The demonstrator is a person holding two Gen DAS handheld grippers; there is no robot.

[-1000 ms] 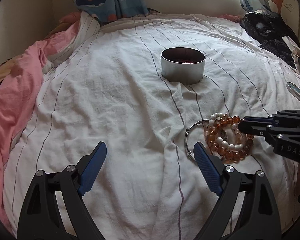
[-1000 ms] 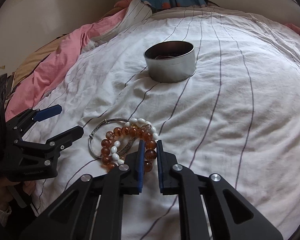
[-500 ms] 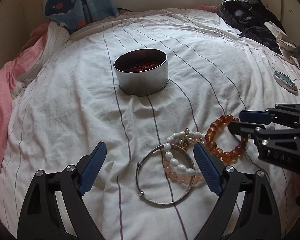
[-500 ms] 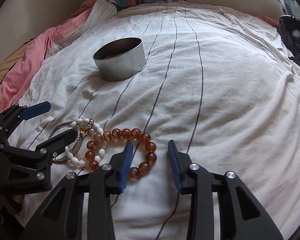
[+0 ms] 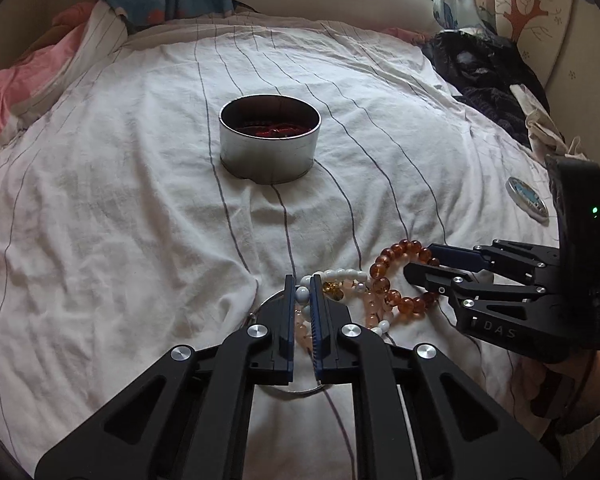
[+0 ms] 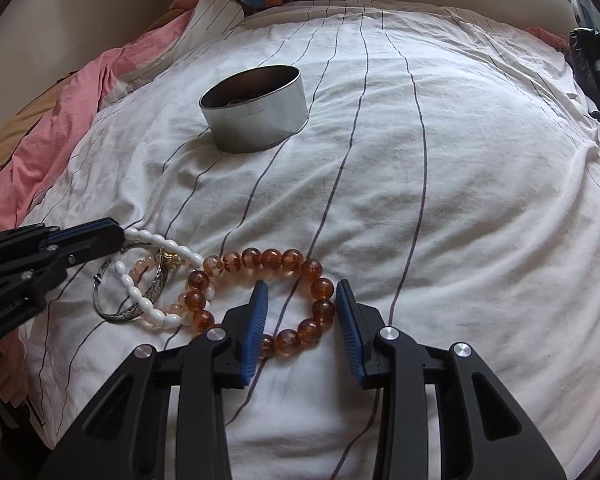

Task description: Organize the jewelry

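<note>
Both tools angled down over the jewelry pile on the bed sheet.
We see the left tool clamped on the white bead bracelet, silver bangle beneath. Right tool partly open, jaws closing, straddling the near arc of the amber bead bracelet, pads not touching. Round tin sits farther up the bed.

text: "DAS" | on: right gripper body | text: "GenRobot.AI", blurred | on: left gripper body
</note>
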